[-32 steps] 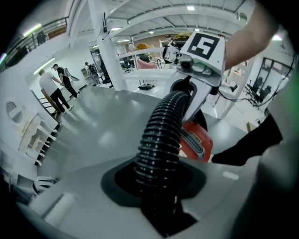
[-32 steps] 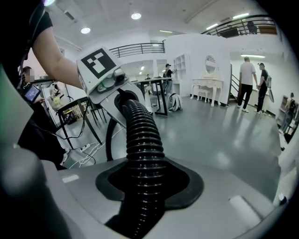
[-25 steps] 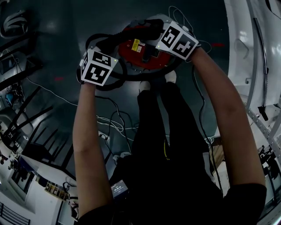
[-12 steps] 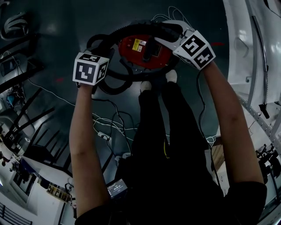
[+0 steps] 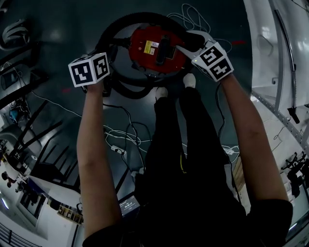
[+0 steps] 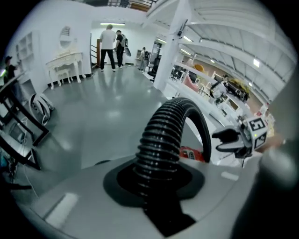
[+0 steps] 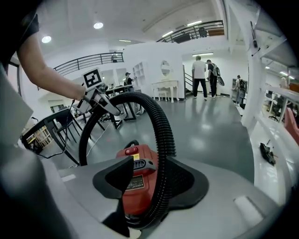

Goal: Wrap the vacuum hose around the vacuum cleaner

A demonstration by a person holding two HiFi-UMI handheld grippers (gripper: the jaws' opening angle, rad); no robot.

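Note:
The red vacuum cleaner (image 5: 154, 48) stands on the dark floor in front of the person's feet. Its black ribbed hose (image 5: 140, 19) arcs round the far side of it from one gripper to the other. My left gripper (image 5: 99, 62) is left of the vacuum, shut on the hose (image 6: 161, 140), which rises from its jaws and bends right. My right gripper (image 5: 186, 44) is at the vacuum's right. In the right gripper view the hose (image 7: 161, 126) runs between its closing jaws against the right pad, with the left pad (image 7: 119, 175) apart from it and the vacuum (image 7: 138, 172) behind.
Loose cables (image 5: 123, 135) trail across the floor near the person's legs, with a white cable bundle (image 5: 193, 12) beyond the vacuum. Dark chairs and racks (image 5: 19, 130) line the left, a white structure (image 5: 275, 48) the right. People (image 6: 108, 44) stand far down the hall.
Both grippers have moved apart and away from the person. The hose, which lay across the vacuum's top, has been carried outward and now loops round its far side.

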